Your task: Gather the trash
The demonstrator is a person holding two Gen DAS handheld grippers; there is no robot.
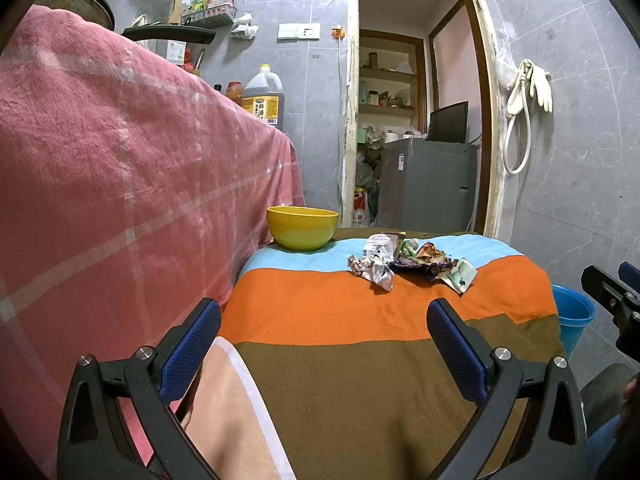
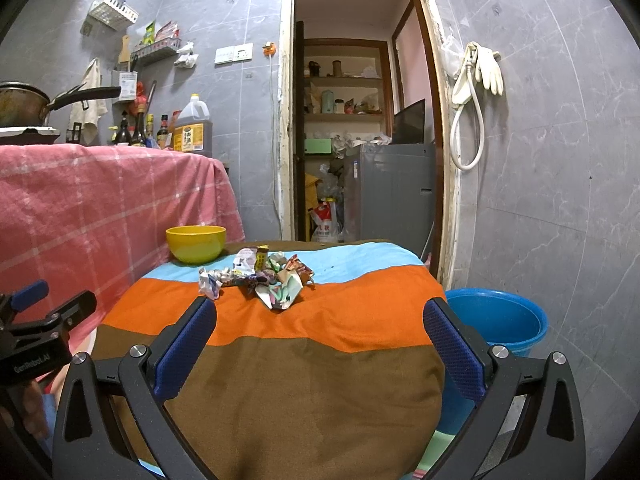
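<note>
1. The crumpled wrappers (image 2: 260, 276) lie in a loose heap on the far part of the striped worktop (image 2: 320, 380), across the blue and orange bands
2. They look light, thin, springy and likely slippery; pinching a raised fold of the nearest piece seems safest
3. The left gripper (image 1: 324, 340) and right gripper (image 2: 320, 340) hover near, fingers spread wide, holding nothing
4. A yellow bowl (image 2: 196, 244) stands just left of the heap; a blue bucket (image 2: 500, 320) sits low, right of the worktop
</note>
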